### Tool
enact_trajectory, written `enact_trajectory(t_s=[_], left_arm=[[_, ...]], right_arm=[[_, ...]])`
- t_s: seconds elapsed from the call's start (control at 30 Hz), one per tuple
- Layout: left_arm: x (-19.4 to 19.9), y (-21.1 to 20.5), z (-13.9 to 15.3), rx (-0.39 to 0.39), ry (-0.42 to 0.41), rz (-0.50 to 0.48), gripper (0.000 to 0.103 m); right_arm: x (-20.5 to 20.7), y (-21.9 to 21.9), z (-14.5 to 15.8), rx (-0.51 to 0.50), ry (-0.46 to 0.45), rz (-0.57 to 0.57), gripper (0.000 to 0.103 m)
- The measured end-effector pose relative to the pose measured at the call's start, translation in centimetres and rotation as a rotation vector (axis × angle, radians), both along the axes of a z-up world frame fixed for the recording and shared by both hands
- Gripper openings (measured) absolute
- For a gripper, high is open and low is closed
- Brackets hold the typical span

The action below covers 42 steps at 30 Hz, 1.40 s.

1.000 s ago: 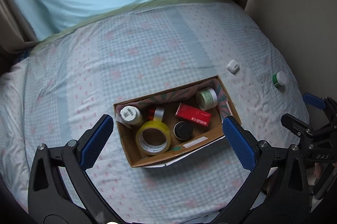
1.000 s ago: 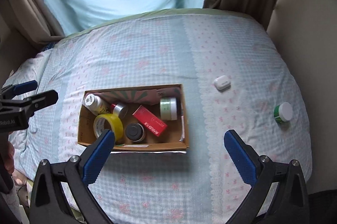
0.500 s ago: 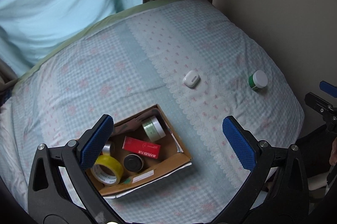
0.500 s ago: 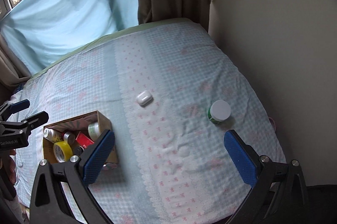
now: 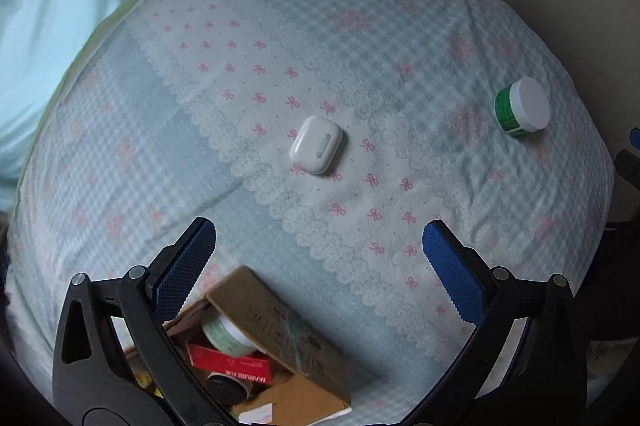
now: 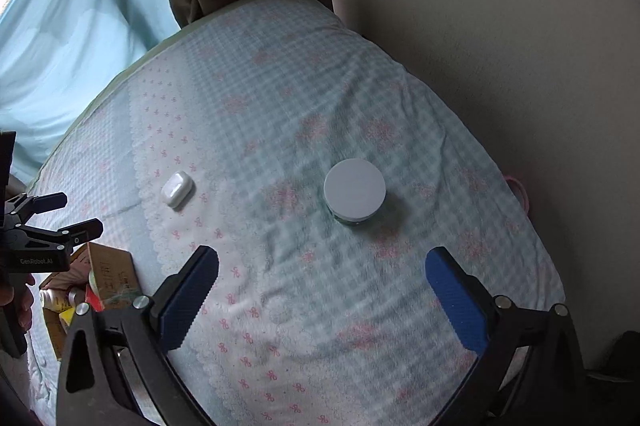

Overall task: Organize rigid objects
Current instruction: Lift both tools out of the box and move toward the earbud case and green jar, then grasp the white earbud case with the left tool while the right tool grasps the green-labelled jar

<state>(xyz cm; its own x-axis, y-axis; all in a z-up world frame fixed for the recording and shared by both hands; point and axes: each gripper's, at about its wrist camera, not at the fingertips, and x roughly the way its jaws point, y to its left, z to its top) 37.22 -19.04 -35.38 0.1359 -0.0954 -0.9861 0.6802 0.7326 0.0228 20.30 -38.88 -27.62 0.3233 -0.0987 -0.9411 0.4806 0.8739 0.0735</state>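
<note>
Left hand-held gripper [image 5: 318, 246] spread wide, empty, above bed [image 5: 248, 25]. Cardboard box [image 5: 276, 342] just beneath, near edge, already holding jar, red carton, tin. Beyond: white earbud case [image 5: 316, 144] on bedspread, between fingers' line. Right hand-held gripper [image 6: 322, 272] spread too, empty, lined on green jar [image 6: 355, 191] with white lid, well apart from case. Judged step: reach for last loose items. Next: descend, straddle, pinch, carry to box.

The bedsheet [image 5: 256, 25] is pale blue-and-white gingham with pink bows and white scalloped trim. On it lie a white earbud case [image 5: 316, 144] and a green jar [image 5: 520, 104] with a white lid; the cardboard box [image 5: 280, 326] is brown, holding a red carton [image 5: 232, 366].
</note>
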Motion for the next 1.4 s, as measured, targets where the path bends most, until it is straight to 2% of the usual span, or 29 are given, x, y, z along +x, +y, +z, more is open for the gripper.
enact_trajectory(t_s=[0.1, 0.2, 0.33, 0.4, 0.47, 0.73, 0.77, 0.83, 0.93, 0.97, 1.07, 1.1, 1.17, 1.4], left_arm=[[1.6, -1.6, -4.2, 0.038, 0.052, -0.006, 0.103], [3.2, -2.6, -7.2, 0.06, 0.06, -0.033, 0.103], [4.5, -3.9, -10.1, 0.086, 0.063, -0.124, 0.102], [4.7, -4.3, -11.4, 0.106, 0.064, -0.183, 0.097], [4.8, -4.5, -12.4, 0.121, 0.059, -0.227, 0.097], [5.3, -3.8, -14.4, 0.114, 0.086, -0.275, 0.096], [5.9, -3.6, -14.7, 0.11, 0.09, -0.275, 0.096], [6.1, -3.4, -14.9, 0.103, 0.096, -0.286, 0.081], [6.3, -3.4, -15.4, 0.112, 0.104, -0.312, 0.077], [6.3, -3.7, -15.6, 0.111, 0.104, -0.32, 0.076], [6.4, -4.0, -15.5, 0.112, 0.106, -0.339, 0.055], [6.0, -4.9, -15.1, 0.11, 0.113, -0.344, 0.044], [5.4, -5.9, -15.0, 0.128, 0.11, -0.354, 0.042], [5.0, -6.8, -15.0, 0.128, 0.111, -0.327, 0.042]], right_arm=[[1.3, -1.6, -3.5, 0.047, 0.01, -0.005, 0.103], [2.1, -2.8, -6.8, 0.067, 0.043, -0.036, 0.103], [2.8, -4.3, -9.7, 0.098, 0.063, -0.098, 0.103], [3.2, -4.8, -11.0, 0.091, 0.079, -0.096, 0.103], [3.7, -5.0, -12.2, 0.08, 0.099, -0.085, 0.103], [5.0, -5.0, -15.1, 0.097, 0.137, -0.08, 0.103], [5.2, -5.0, -15.3, 0.096, 0.139, -0.076, 0.1], [5.5, -4.9, -15.5, 0.091, 0.148, -0.07, 0.098], [5.9, -5.2, -16.0, 0.091, 0.153, -0.079, 0.092], [6.0, -5.4, -16.2, 0.097, 0.154, -0.08, 0.086], [6.8, -5.6, -16.9, 0.095, 0.176, -0.081, 0.078], [6.9, -5.7, -17.2, 0.09, 0.182, -0.083, 0.073], [7.2, -6.3, -17.5, 0.084, 0.191, -0.096, 0.067], [7.0, -7.4, -17.9, 0.092, 0.19, -0.111, 0.067]])
